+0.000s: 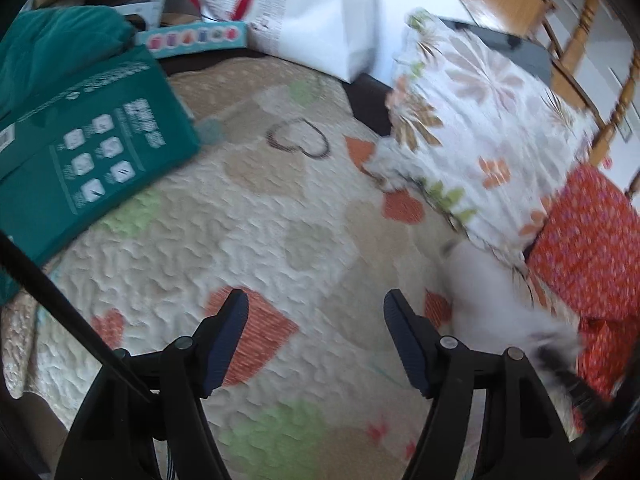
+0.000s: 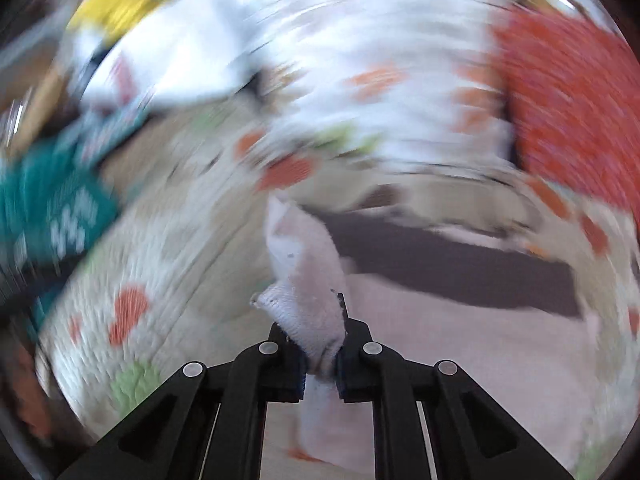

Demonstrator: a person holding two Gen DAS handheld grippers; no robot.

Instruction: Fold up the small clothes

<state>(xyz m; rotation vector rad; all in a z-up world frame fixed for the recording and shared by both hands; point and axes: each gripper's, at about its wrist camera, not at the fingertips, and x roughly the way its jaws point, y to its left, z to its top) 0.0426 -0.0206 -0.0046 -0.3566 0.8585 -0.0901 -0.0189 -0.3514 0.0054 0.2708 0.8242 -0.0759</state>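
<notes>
The left hand-held gripper [image 1: 316, 308] stands with its jaws wide apart and nothing between them. It hangs over a quilted bedspread [image 1: 256, 216] printed with orange, green and beige hearts.

The right hand-held gripper [image 2: 322, 354] is closed tight on a small white knitted garment [image 2: 306, 276], which looks like a sock. The fabric is pinched between the pads; one part stands up above the jaws, and another part hangs below them. In the left wrist view this white garment [image 1: 492, 300] appears as a blurred shape to the right of the left gripper, over the bedspread.

A floral-print pillow [image 1: 480, 128] lies at the right side of the bedspread. Just beside it lies a red patterned fabric [image 1: 592, 248]. A teal cardboard box [image 1: 88, 152] rests on the left part of the bedspread. Beyond it stands a white paper bag [image 1: 320, 16] with red handles.

The right wrist view is heavily blurred; finer detail cannot be told.
</notes>
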